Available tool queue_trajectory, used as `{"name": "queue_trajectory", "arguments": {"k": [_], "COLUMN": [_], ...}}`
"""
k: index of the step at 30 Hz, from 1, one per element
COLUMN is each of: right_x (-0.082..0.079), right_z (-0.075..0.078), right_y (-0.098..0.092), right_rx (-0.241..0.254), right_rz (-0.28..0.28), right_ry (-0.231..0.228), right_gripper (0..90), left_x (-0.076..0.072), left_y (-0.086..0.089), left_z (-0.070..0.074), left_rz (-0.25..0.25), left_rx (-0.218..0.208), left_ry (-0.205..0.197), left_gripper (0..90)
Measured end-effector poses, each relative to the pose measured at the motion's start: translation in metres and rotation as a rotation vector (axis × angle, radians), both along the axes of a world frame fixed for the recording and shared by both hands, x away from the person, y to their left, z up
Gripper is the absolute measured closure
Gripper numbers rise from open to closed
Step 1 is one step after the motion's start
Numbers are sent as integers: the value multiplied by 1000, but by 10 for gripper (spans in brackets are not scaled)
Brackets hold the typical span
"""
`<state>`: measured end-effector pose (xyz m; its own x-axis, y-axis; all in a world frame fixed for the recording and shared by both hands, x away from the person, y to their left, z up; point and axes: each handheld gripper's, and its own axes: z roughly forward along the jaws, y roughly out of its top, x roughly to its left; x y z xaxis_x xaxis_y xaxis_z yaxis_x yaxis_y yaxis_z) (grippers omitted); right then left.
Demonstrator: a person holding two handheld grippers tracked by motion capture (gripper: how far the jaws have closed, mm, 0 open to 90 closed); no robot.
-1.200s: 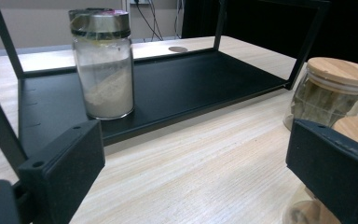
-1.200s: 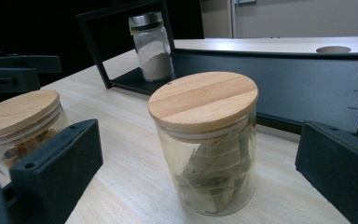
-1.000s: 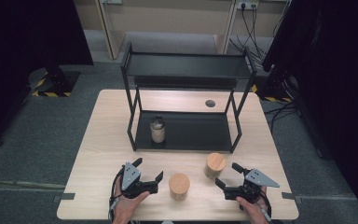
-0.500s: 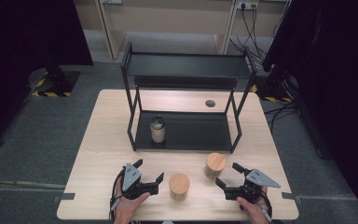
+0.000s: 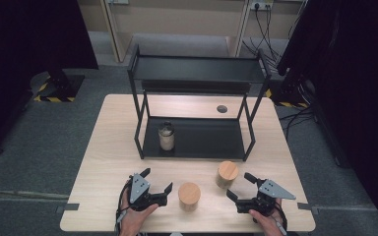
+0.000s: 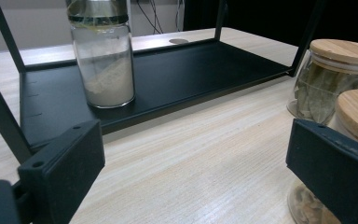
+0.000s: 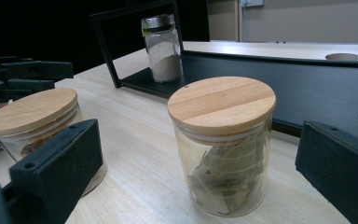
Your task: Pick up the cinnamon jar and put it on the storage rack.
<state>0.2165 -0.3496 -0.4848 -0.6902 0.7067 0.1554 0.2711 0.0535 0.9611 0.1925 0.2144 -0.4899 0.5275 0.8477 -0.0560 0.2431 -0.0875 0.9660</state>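
Two clear glass jars with flat round wooden lids stand upright on the wooden table, near its front edge. The left jar [image 5: 189, 196] sits closer to the front; the right jar [image 5: 227, 174] stands a little further back, just before the black rack, and holds dried leaves. The two stand near each other, not touching, both closed.
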Motion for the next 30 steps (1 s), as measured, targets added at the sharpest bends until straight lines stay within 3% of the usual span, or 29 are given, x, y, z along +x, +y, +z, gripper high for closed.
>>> {"name": "queue_trajectory", "arguments": {"k": [14, 30], "right_x": [-12, -13], "right_z": [3, 5], "right_y": [6, 18], "right_rx": [-14, -27], "right_rz": [57, 135], "right_ry": [-13, -16], "right_gripper": [8, 13], "left_x": [1, -1], "left_y": [1, 2], "left_z": [-1, -1], "left_rz": [12, 15], "left_rx": [-10, -14], "left_ry": [7, -2], "left_gripper": [37, 39]}}
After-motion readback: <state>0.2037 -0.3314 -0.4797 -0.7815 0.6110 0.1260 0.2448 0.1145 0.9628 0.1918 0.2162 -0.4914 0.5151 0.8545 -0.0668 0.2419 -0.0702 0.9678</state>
